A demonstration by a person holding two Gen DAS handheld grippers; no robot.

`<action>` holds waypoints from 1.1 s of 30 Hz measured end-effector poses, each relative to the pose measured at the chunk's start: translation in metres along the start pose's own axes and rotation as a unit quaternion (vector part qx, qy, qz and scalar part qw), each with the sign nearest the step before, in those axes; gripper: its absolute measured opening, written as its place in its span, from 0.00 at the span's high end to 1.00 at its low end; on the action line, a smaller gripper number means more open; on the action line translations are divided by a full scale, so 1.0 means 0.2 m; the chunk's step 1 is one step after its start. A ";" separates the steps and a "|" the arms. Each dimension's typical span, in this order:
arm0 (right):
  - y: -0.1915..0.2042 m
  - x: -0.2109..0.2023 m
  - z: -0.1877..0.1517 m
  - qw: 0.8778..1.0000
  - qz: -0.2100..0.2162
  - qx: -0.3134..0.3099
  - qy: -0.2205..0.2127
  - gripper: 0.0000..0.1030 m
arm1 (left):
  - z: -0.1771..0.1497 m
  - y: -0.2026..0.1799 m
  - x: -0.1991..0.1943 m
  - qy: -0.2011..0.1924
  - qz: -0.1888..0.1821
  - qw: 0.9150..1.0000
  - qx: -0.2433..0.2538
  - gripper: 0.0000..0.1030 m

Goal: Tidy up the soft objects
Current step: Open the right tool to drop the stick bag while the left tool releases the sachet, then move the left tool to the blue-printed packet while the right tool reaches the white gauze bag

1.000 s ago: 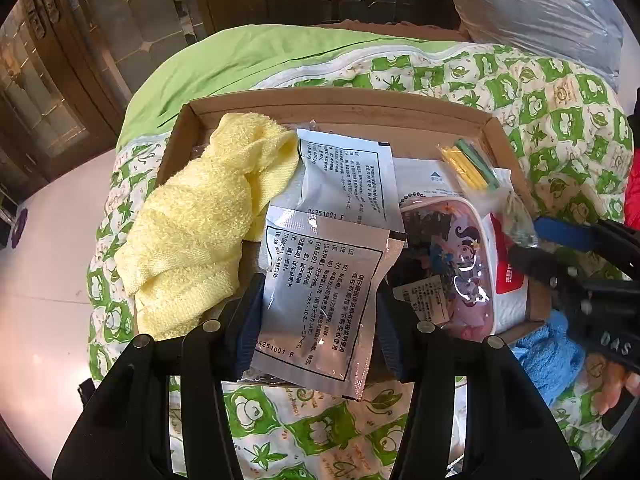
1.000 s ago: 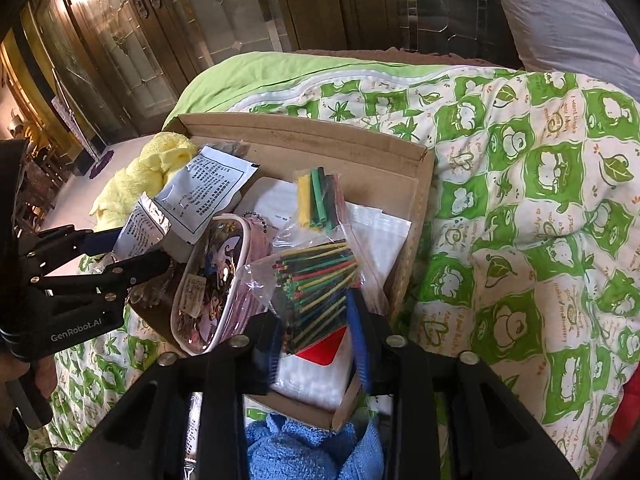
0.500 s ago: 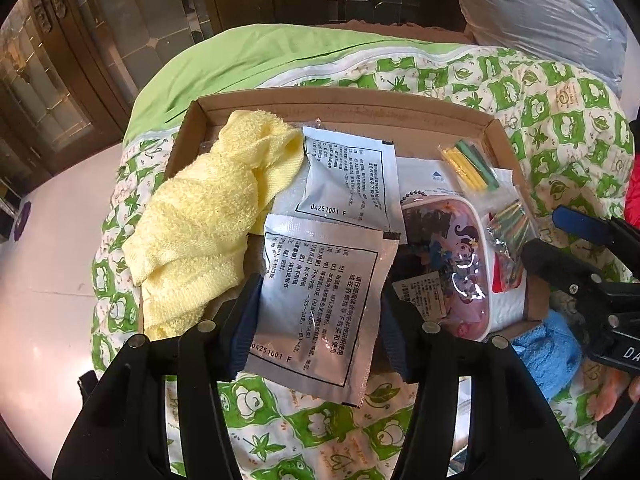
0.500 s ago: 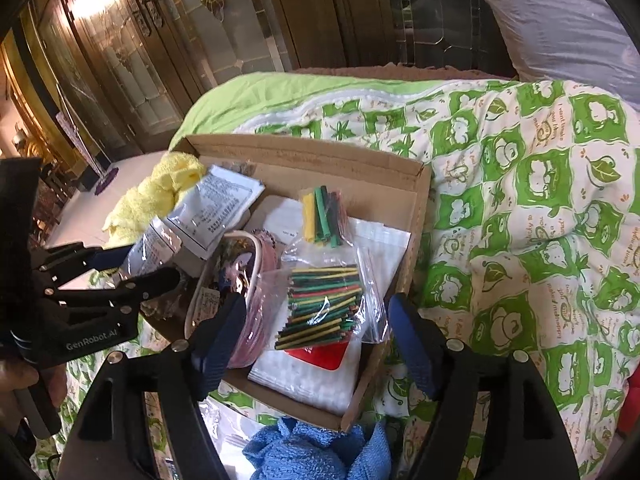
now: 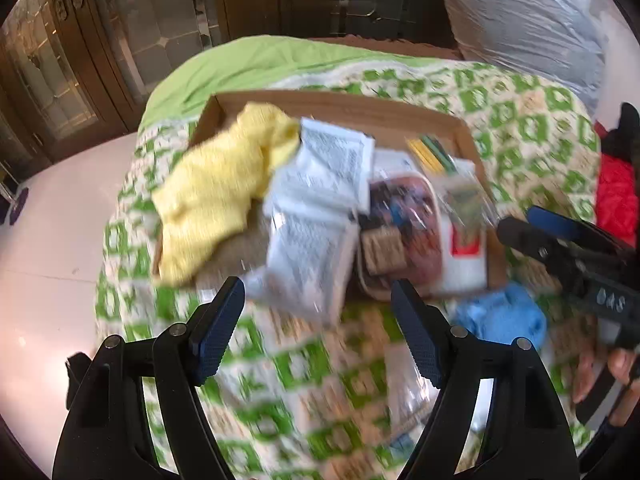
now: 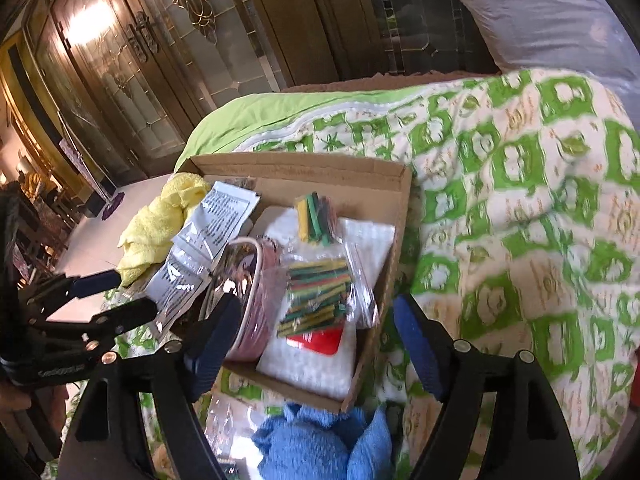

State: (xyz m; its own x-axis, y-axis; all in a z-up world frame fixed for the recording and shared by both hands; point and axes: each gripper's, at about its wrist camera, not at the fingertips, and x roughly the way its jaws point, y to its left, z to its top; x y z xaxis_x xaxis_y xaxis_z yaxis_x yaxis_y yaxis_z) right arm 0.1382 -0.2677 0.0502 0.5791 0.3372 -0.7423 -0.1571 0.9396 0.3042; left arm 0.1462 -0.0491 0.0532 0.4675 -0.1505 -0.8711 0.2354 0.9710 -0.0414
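On the bed, a shallow cardboard box [image 6: 372, 170] sits on the green-patterned quilt [image 6: 520, 200] and serves as the gathering place: a yellow towel [image 5: 216, 192] droops over its left wall, two printed packets [image 5: 316, 216] lie overlapped in the middle with the lower one sticking out past the near edge, and a pink pouch [image 6: 248, 292] and bags of coloured sticks [image 6: 316, 296] fill the right side. A blue towel [image 6: 316, 440] lies outside, touching the near wall, probably the next item to go in. The left gripper [image 5: 318, 328] is spread wide and empty above the quilt. The right gripper [image 6: 312, 344] is likewise spread and holds nothing.
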 end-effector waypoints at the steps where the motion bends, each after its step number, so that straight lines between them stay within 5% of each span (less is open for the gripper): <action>1: 0.00 -0.01 -0.02 1.000 0.005 0.004 0.004 0.23 | -0.03 -0.01 -0.01 0.003 -0.003 1.000 0.000 0.25; 13: 0.05 -0.14 -0.23 0.997 0.033 0.018 0.065 0.23 | -0.50 -0.12 0.01 0.074 -0.063 0.995 -0.027 0.25; 20: 0.07 -0.21 -0.33 0.995 0.023 0.024 0.097 0.23 | -0.57 -0.29 0.03 0.087 -0.063 0.994 -0.025 0.25; 27: 0.07 -0.21 -0.41 0.992 0.014 0.028 0.119 0.23 | -0.59 -0.46 0.17 0.109 -0.019 0.994 -0.004 0.25; 33: 0.09 -0.20 -0.46 0.990 0.005 0.025 0.135 0.23 | -0.61 -0.35 0.19 0.091 0.017 0.996 -0.021 0.25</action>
State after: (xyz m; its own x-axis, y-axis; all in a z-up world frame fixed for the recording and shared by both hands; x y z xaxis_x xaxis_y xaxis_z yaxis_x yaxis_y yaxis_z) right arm 0.0387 -0.2596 0.0311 0.3411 0.3562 -0.8699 -0.1187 0.9344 0.3360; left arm 0.0432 -0.1011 -0.0375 0.3121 -0.0849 -0.9462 0.1841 0.9825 -0.0275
